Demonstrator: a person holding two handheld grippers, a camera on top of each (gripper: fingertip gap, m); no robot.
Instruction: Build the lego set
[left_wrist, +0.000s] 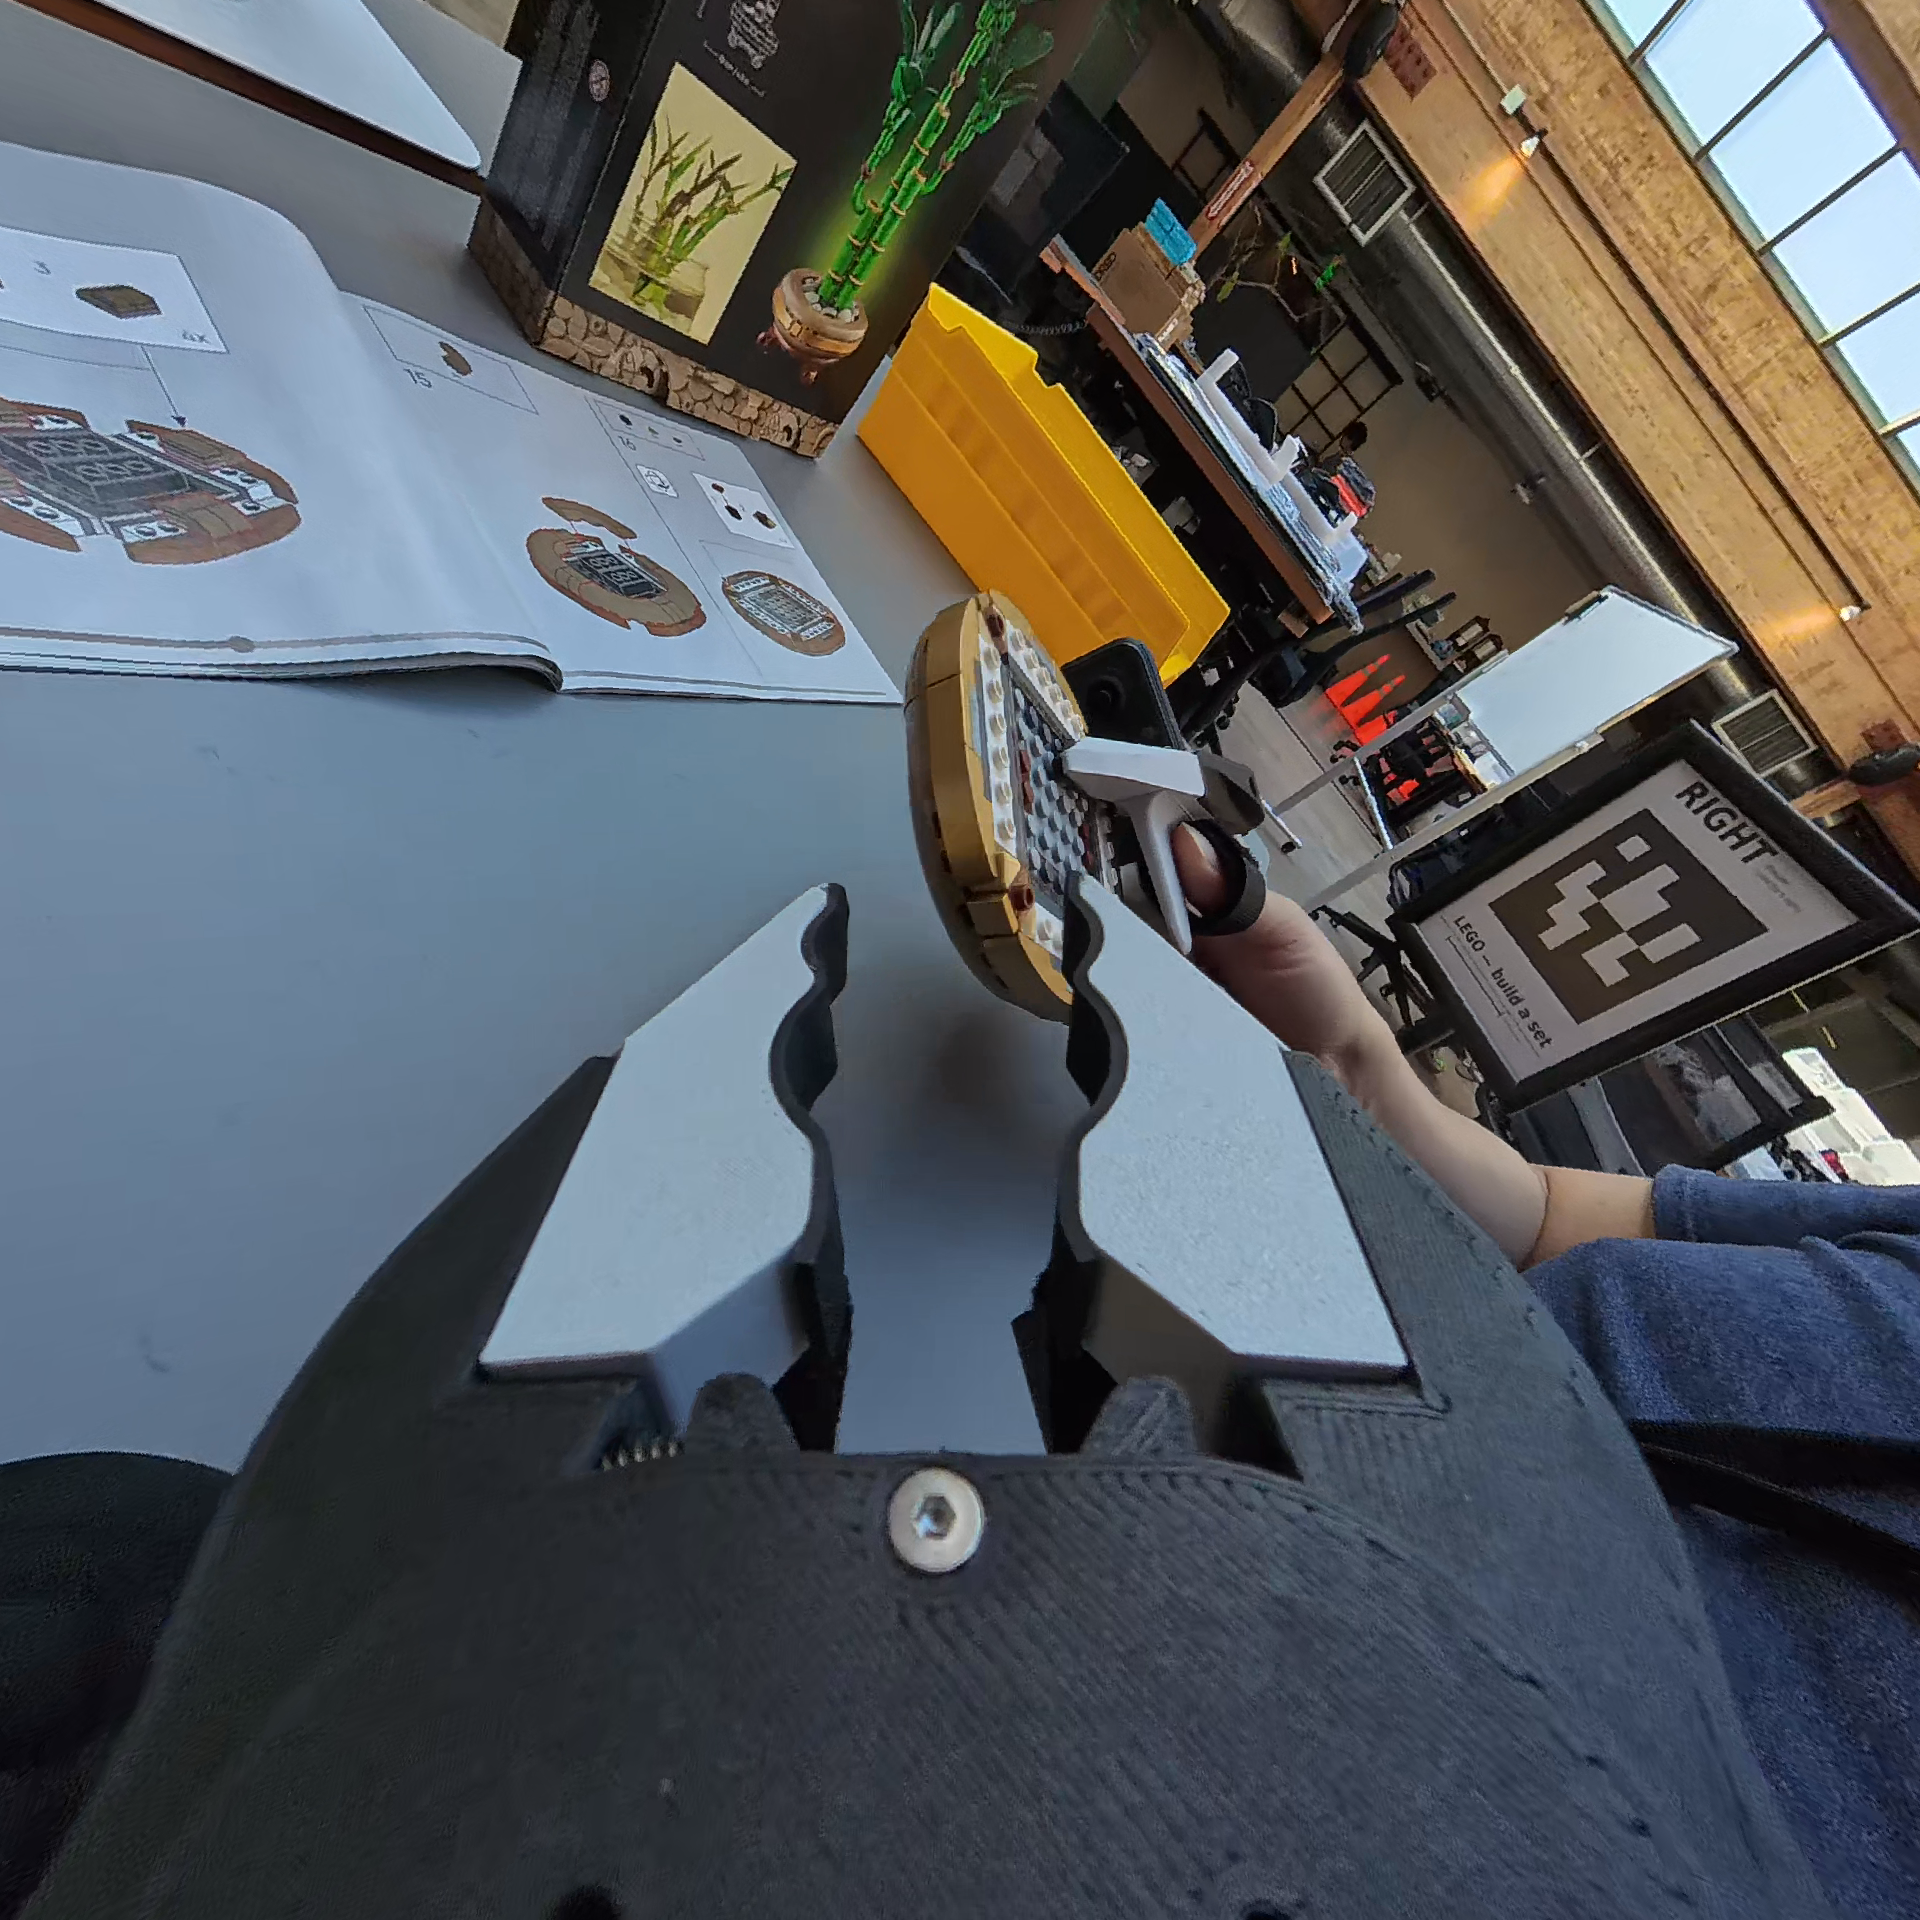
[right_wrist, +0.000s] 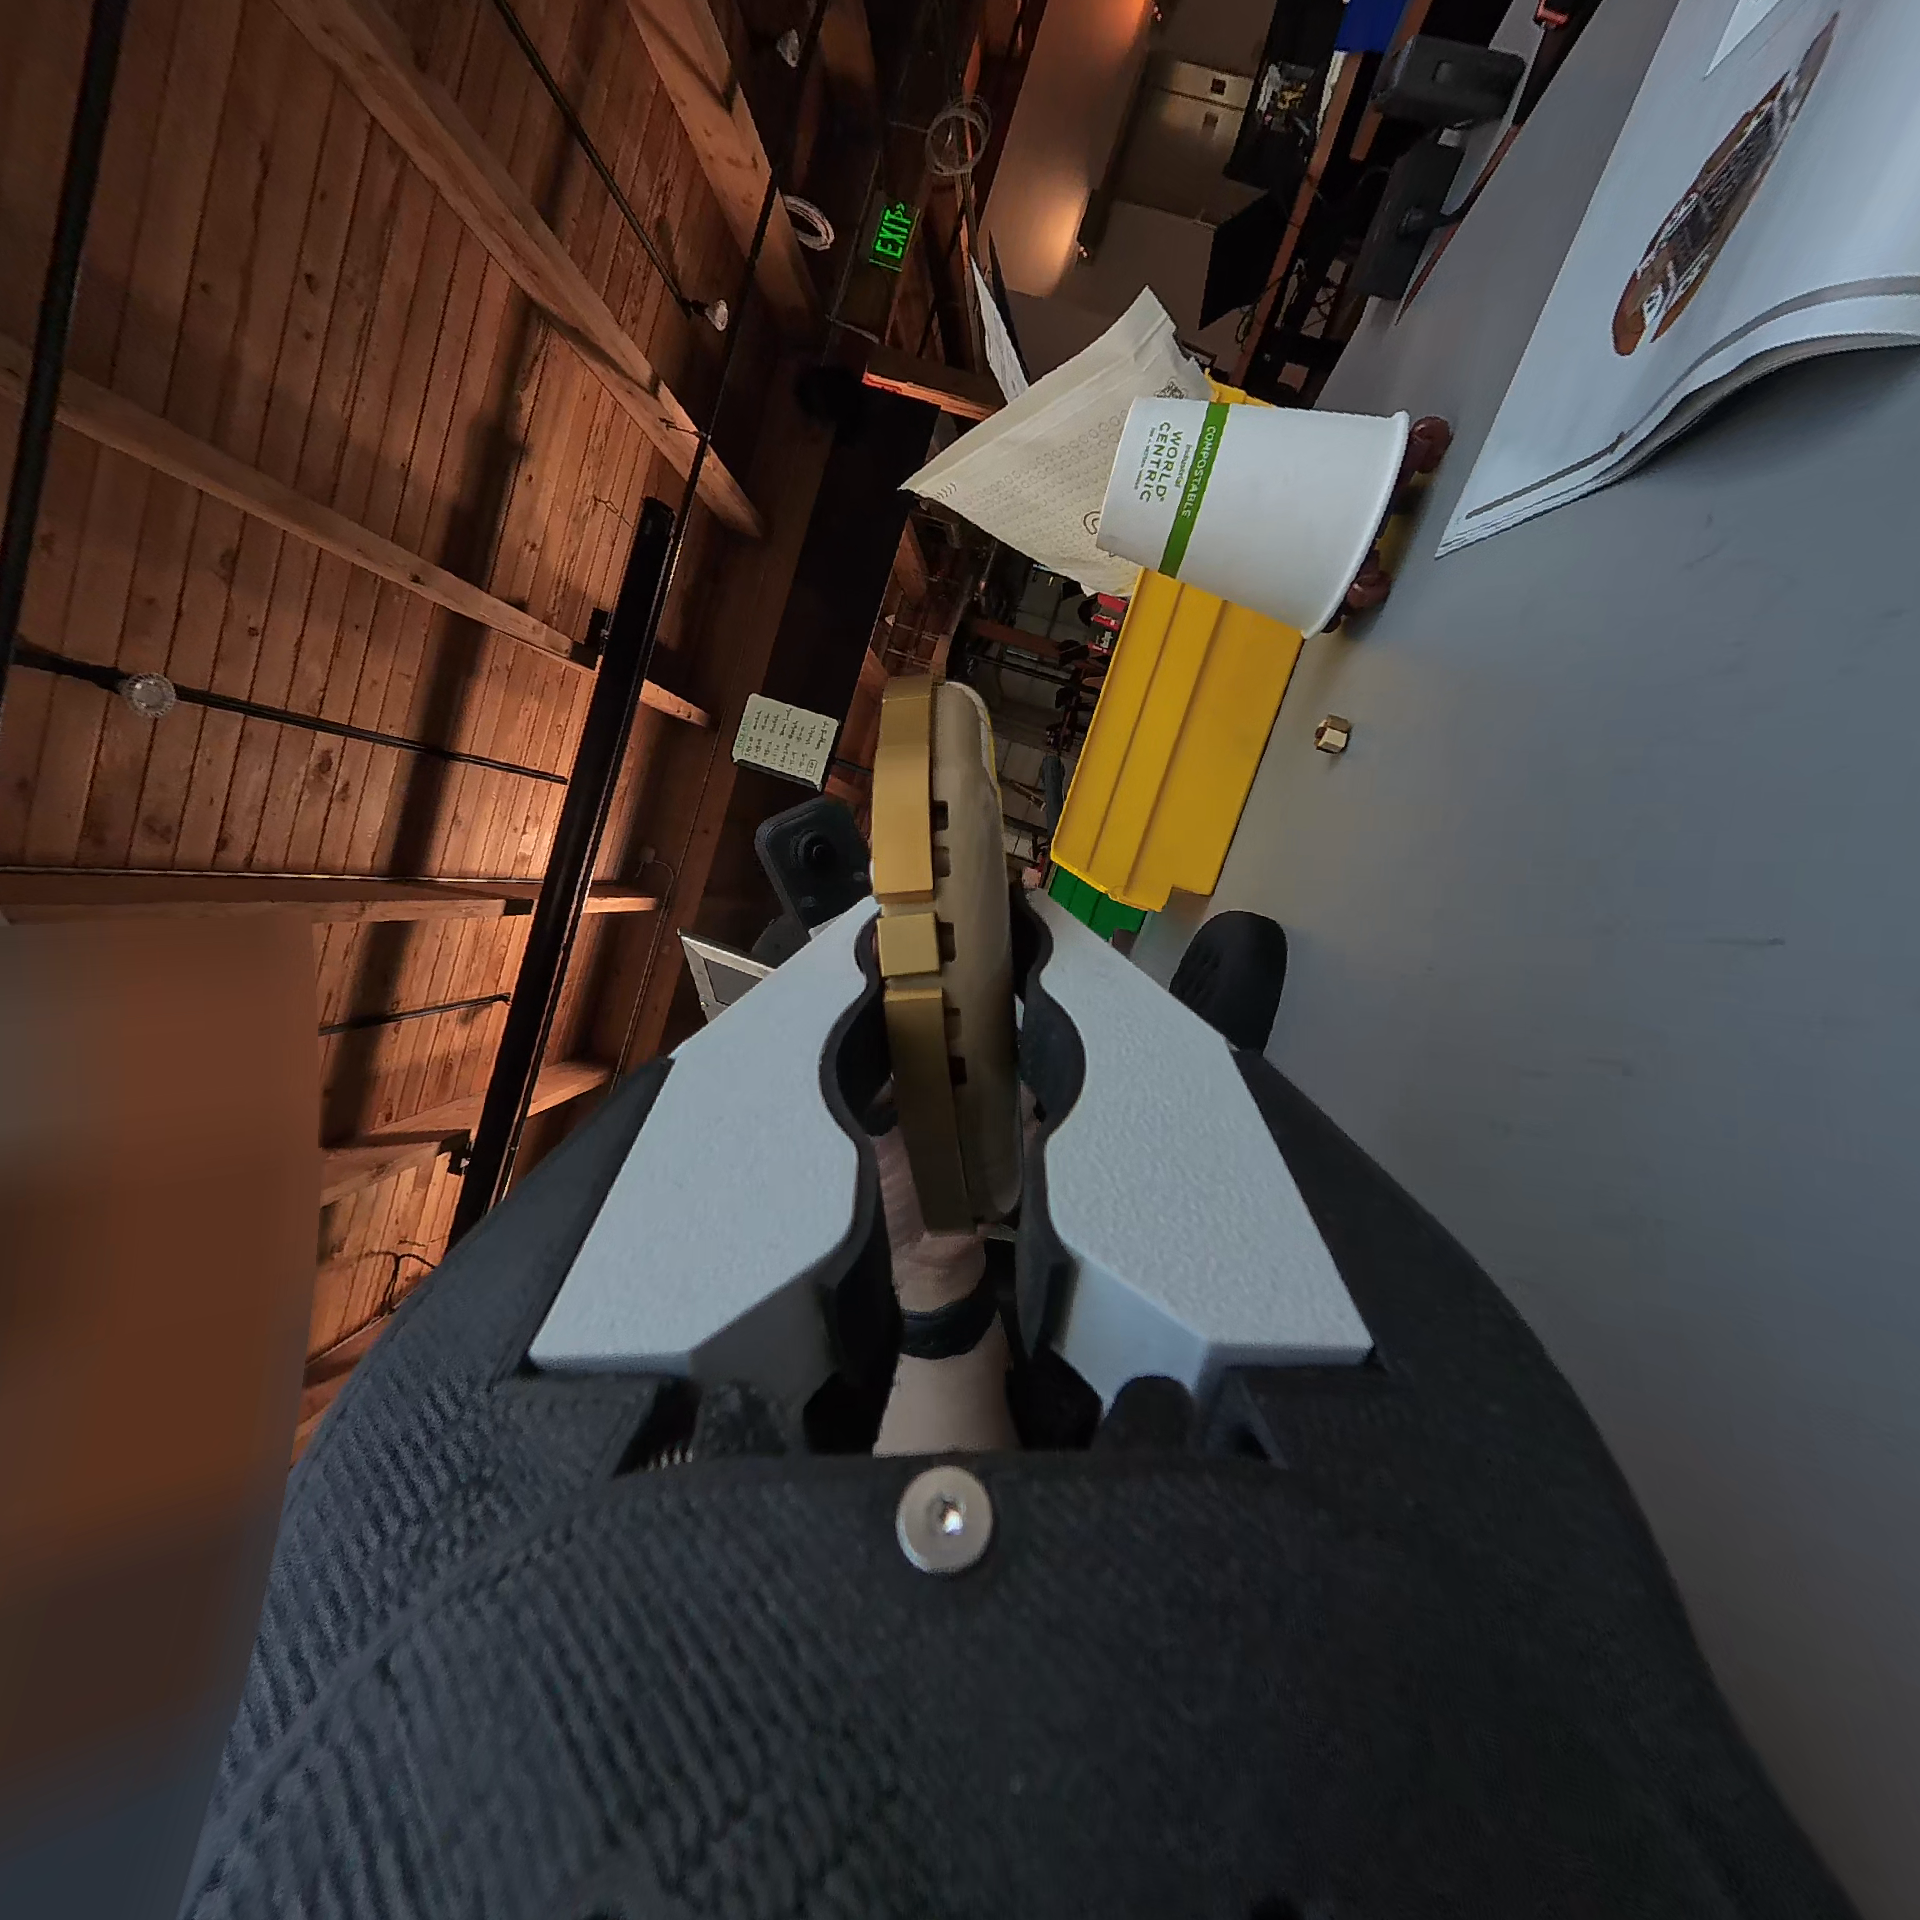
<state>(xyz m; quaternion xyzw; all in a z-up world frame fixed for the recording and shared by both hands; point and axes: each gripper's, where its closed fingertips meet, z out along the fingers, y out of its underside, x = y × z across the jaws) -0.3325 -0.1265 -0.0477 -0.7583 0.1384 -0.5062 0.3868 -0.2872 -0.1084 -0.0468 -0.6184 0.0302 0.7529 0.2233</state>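
The right gripper (right_wrist: 951, 940) is clamped on the round gold lego base (right_wrist: 930, 997), held on edge above the grey table (left_wrist: 416, 883), its long axis running toward twelve o'clock. The left gripper (left_wrist: 961, 914) stands apart and empty; the base (left_wrist: 971, 790) sits just past its tip at one o'clock, perhaps touching the right-hand finger.

Both claw-mounted cameras look forward, close, sharing the yellow bin (left_wrist: 1039, 499).
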